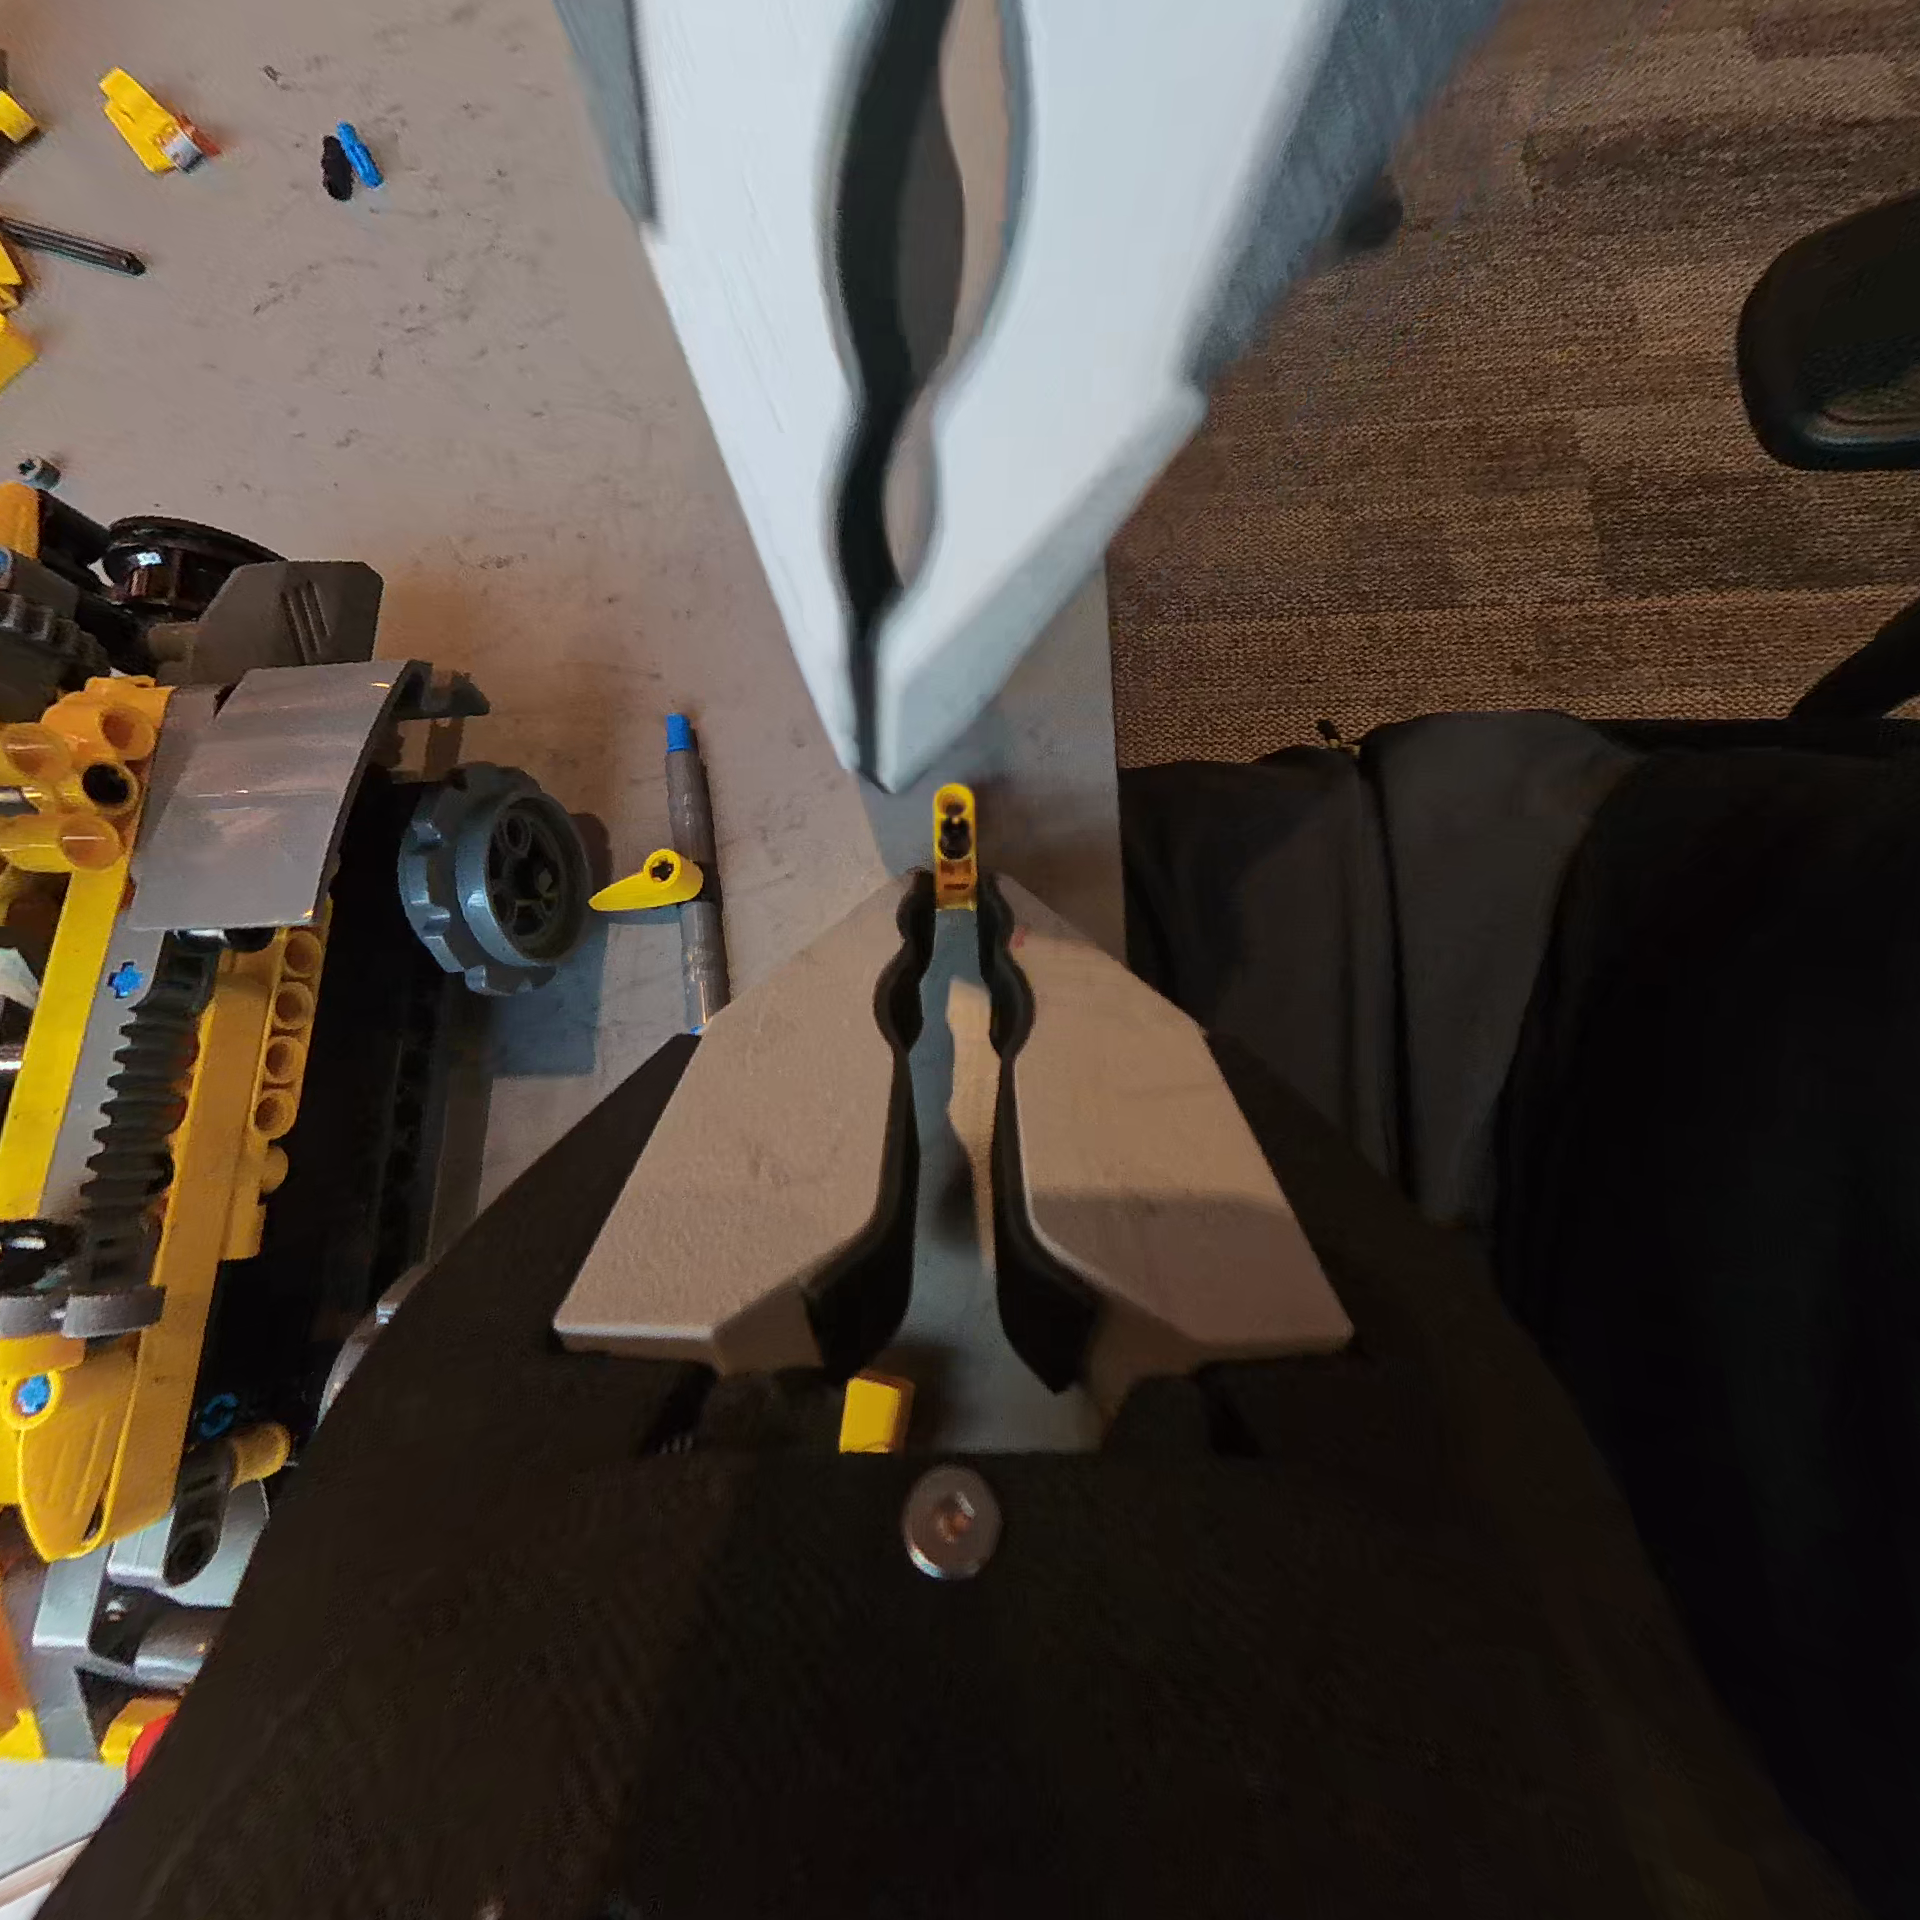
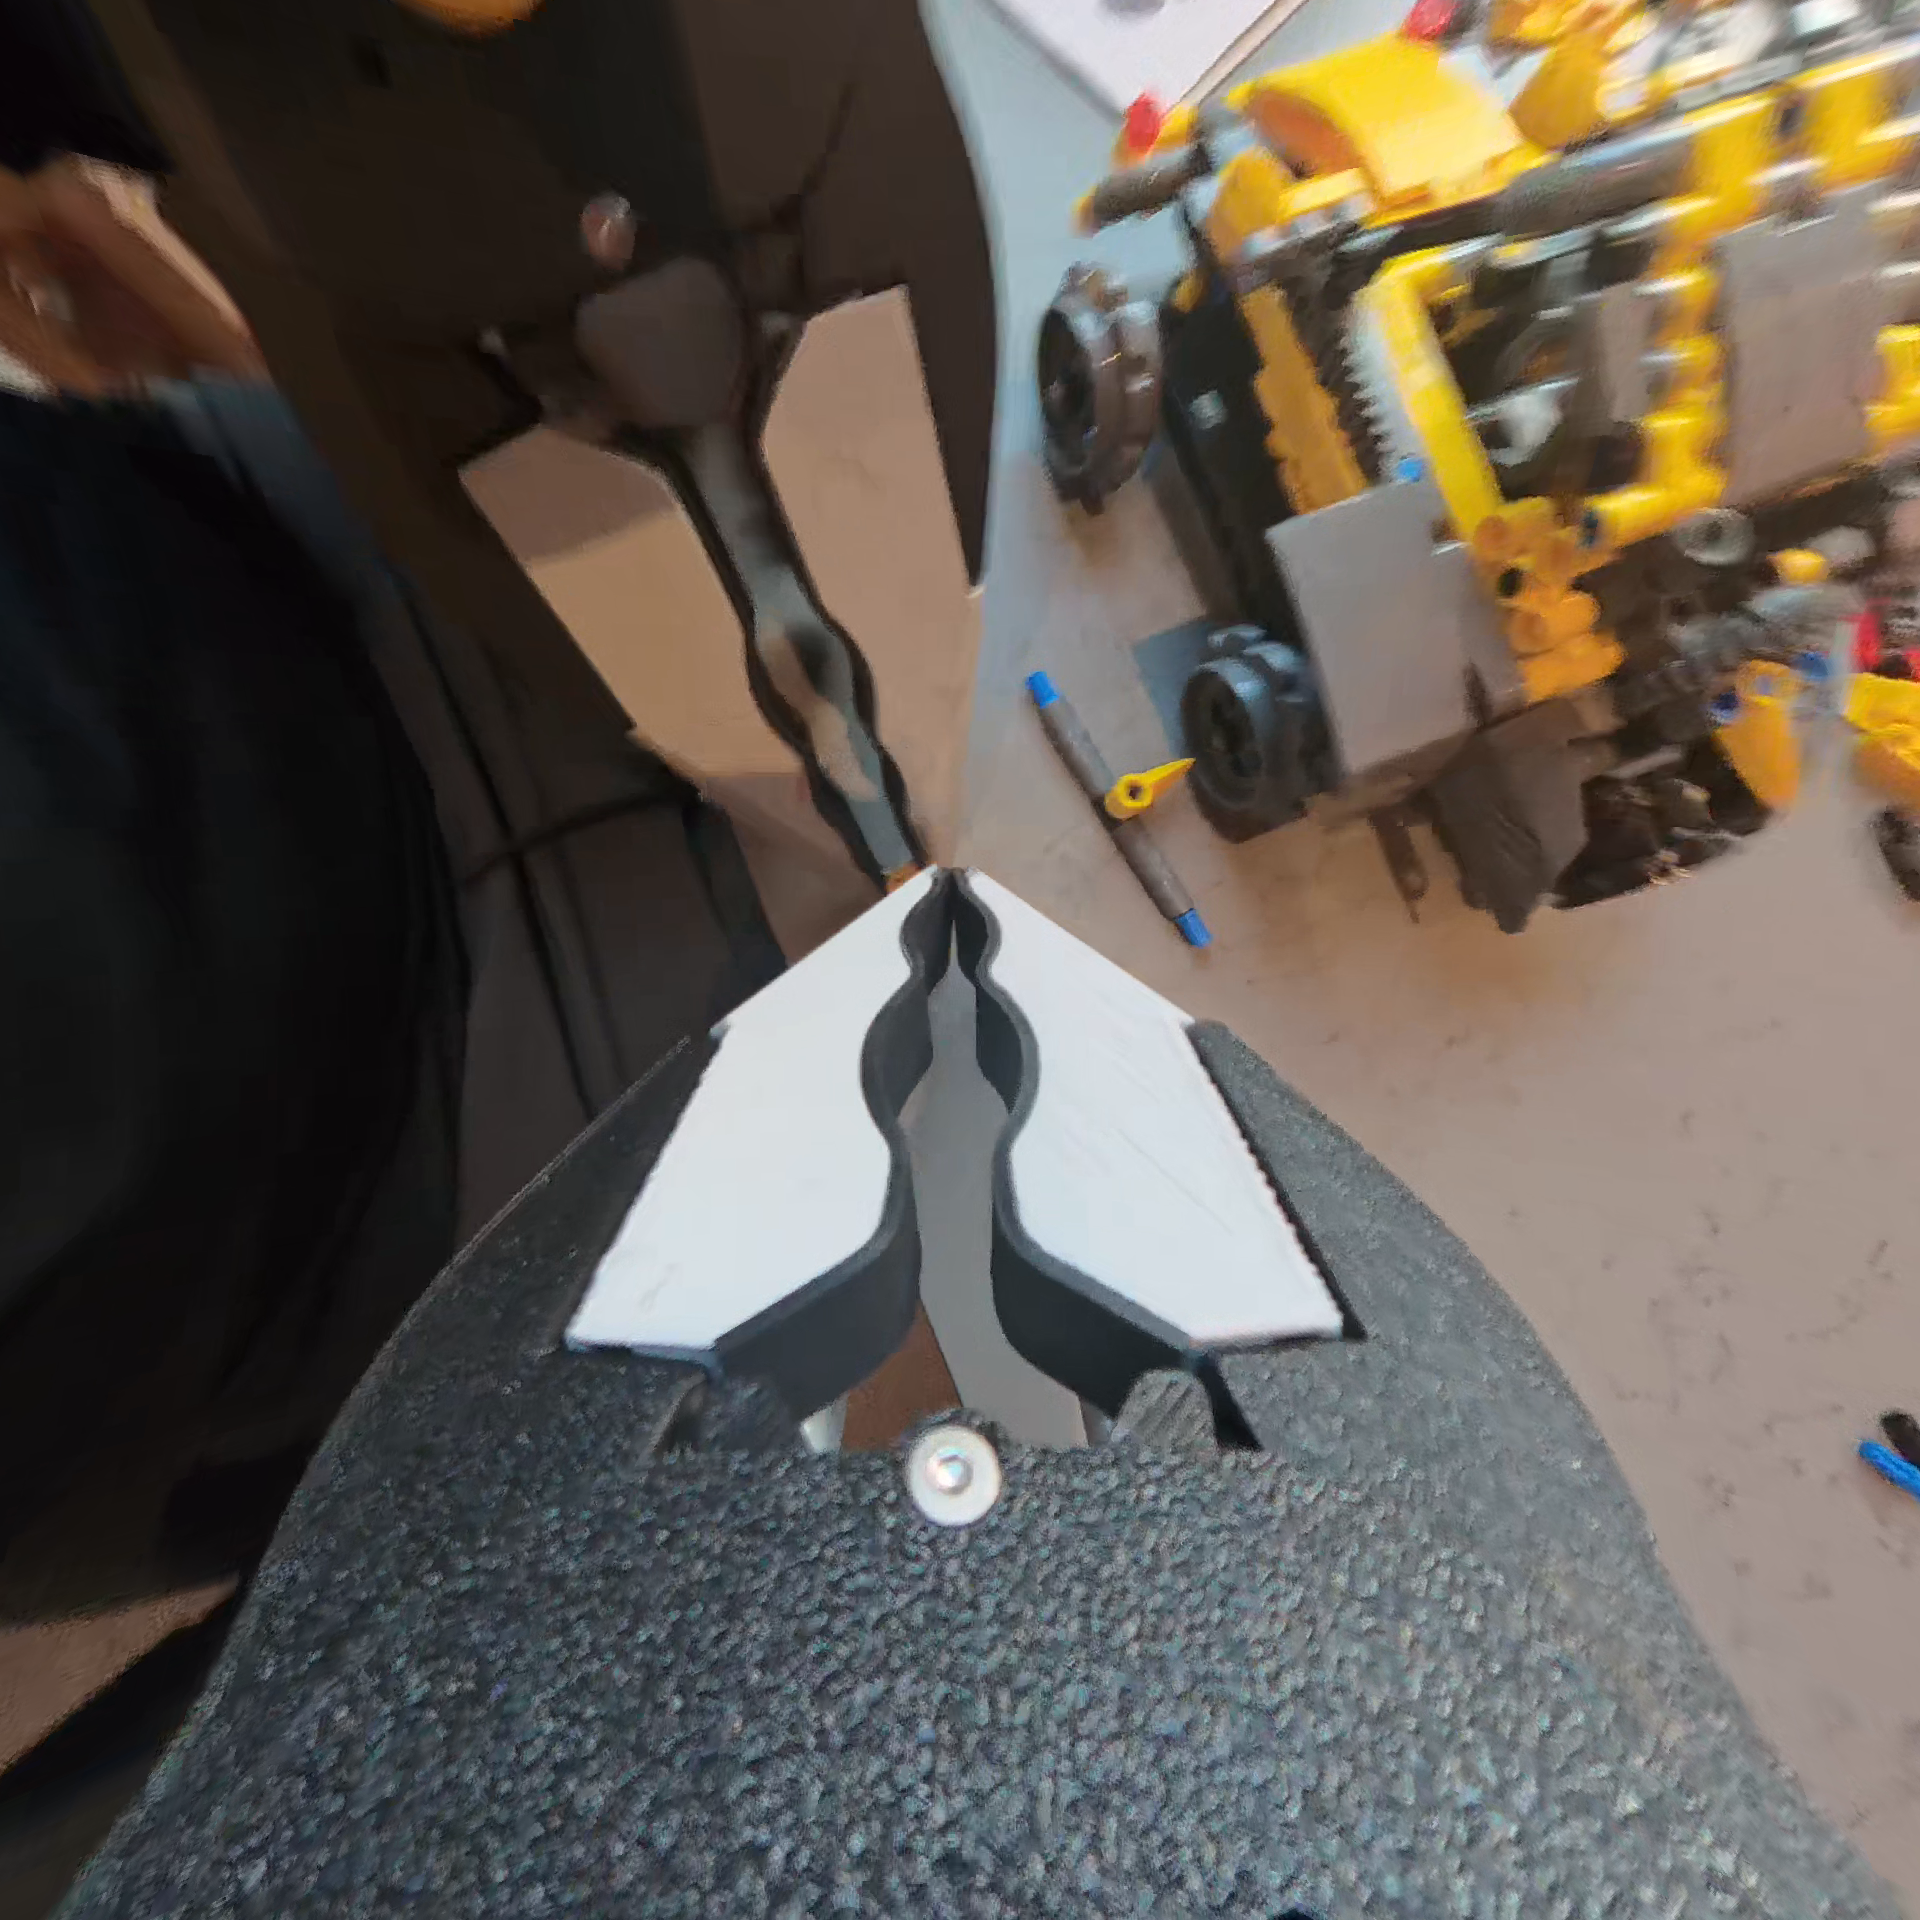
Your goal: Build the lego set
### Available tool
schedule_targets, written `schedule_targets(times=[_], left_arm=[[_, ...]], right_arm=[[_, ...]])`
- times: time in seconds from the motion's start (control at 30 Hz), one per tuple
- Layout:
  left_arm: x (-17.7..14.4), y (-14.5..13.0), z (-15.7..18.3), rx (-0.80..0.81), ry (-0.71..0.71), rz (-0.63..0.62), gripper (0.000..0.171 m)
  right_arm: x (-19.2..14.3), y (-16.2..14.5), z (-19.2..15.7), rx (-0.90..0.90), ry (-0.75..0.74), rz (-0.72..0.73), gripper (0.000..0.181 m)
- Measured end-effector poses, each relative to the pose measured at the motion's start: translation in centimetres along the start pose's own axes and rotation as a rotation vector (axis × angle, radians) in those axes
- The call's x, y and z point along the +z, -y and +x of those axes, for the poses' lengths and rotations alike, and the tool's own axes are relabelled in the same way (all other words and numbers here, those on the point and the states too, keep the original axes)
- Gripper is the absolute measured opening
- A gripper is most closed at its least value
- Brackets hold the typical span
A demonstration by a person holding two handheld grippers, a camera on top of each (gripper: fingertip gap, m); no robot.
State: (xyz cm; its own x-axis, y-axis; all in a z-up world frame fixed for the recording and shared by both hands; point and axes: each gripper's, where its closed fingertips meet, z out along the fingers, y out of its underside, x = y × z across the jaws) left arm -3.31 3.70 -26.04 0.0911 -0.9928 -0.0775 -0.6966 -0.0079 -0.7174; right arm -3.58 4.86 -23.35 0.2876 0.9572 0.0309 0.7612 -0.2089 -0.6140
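Left claw (image 1: 954,883) was clamped on a small yellow connector (image 1: 954,836) at the bench (image 1: 468,416) edge. Right claw (image 2: 951,881) was pinched closed, empty, tips just beside that connector, near the yellow model (image 1: 156,1039).

A pale, speckled stone-look table top (image 1: 436,343) has a straight edge. Past that edge lies brown, patchy carpet floor (image 1: 1538,436). A black chair (image 1: 1839,343) stands on the carpet.

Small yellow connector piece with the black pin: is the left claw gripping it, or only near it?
Touching. The left wrist view shows the left claw pinching the small yellow connector piece between its fingertips.
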Motion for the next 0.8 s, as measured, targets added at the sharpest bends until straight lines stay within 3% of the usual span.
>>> schedule_targets(times=[0.13, 0.23, 0.3, 0.43, 0.6, 0.8], left_arm=[[-0.2, -0.3, -0.7, -0.013, 0.011, -0.022, 0.005], [-0.4, -0.5, -1.1, -0.008, -0.005, -0.033, 0.005], [-0.3, -0.5, -1.4, -0.011, -0.008, -0.043, 0.005], [-0.3, -0.5, -1.3, 0.013, -0.004, -0.049, 0.005], [-0.5, -0.6, -0.9, 0.038, -0.027, -0.05, 0.005], [-0.8, -0.8, -1.0, 0.048, -0.019, -0.048, 0.01]], right_arm=[[-4.2, -1.1, 6.9, 0.139, -0.201, 0.117, 0.008], [-7.2, -5.1, 13.0, 0.302, -0.319, 0.128, 0.02], [-7.4, -7.9, 15.5, 0.376, -0.34, 0.098, 0.025], [-6.8, -11.6, 18.7, 0.372, -0.399, -0.004, 0.028], [-6.7, -11.8, 19.6, 0.262, -0.269, -0.032, 0.024], [-6.8, -11.6, 21.7, 0.204, -0.267, -0.065, 0.017]])
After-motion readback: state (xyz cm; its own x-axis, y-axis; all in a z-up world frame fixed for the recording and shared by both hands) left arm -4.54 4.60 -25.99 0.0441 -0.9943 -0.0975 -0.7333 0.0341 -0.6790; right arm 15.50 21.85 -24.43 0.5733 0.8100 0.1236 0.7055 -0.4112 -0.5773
